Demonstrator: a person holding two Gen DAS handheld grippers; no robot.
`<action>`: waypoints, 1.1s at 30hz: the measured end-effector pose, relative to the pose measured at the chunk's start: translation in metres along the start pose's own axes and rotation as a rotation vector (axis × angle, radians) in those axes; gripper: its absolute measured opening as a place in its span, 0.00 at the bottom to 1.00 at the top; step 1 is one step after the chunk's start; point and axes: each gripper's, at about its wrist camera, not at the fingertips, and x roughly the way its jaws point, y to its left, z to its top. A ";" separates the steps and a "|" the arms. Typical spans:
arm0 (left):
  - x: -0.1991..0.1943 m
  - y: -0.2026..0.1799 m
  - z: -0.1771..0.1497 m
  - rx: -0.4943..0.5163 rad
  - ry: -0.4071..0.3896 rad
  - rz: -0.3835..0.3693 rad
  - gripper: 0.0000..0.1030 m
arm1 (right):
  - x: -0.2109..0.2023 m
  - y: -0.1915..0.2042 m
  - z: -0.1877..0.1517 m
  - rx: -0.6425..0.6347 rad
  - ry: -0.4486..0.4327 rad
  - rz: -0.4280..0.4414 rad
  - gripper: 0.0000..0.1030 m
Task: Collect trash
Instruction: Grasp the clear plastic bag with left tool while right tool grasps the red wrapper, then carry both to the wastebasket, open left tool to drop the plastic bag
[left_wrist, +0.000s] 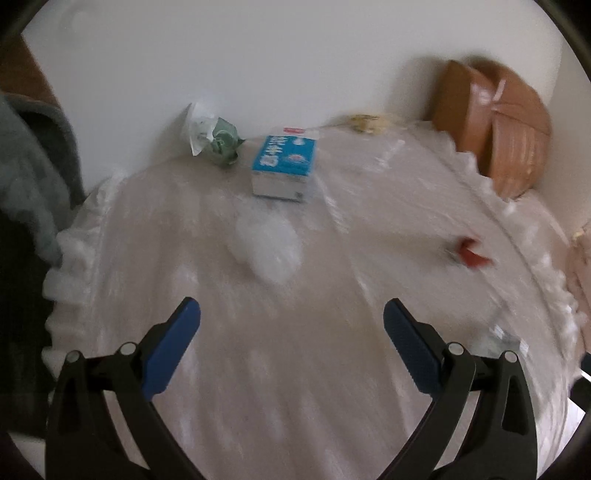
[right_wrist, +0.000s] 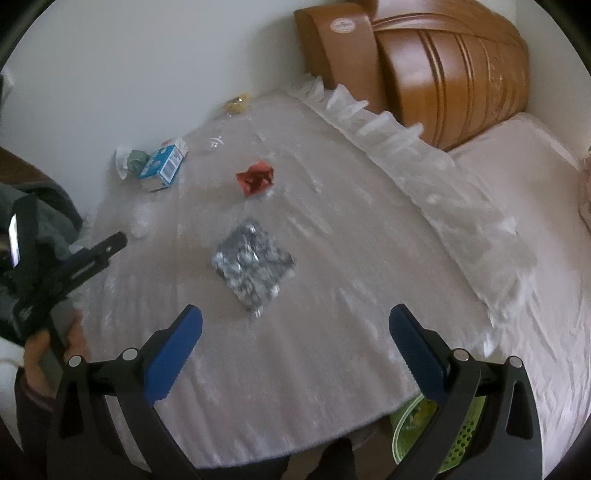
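Taking the milk carton (left_wrist: 283, 168) as landmark, the trash runs left to right across the plastic-covered table (left_wrist: 295, 369). Just left of the carton, by the wall, sits a green wrapper (left_wrist: 218, 140). In front of the carton, toward the grippers, lies a clear plastic wad (left_wrist: 266, 247). Right of the carton and nearer the table's middle is a red scrap (right_wrist: 255, 179), and in front of that scrap lies a silver foil packet (right_wrist: 253, 266). A green basket (right_wrist: 406, 435) shows under the table's near edge, well right of the carton.

The left gripper (left_wrist: 291, 321) is spread wide and holds nothing; the wad lies straight ahead of it, slightly left of centre, with bare table between. The right gripper (right_wrist: 295, 325) is likewise spread and empty. The foil packet lies just ahead of it, slightly left of centre, its corners pointing toward and away from the fingers, so its edges run diagonal to them. The right gripper looks nearer to its piece, and a slight turn would likely square the grip.
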 end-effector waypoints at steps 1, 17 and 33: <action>0.010 0.002 0.005 -0.005 0.005 0.009 0.92 | 0.005 0.005 0.008 -0.004 0.002 -0.004 0.98; 0.081 0.022 0.037 -0.033 0.078 -0.003 0.38 | 0.083 0.046 0.082 -0.099 0.002 -0.056 0.98; 0.007 0.027 0.026 -0.020 0.005 -0.050 0.38 | 0.157 0.056 0.115 -0.098 0.053 -0.087 0.35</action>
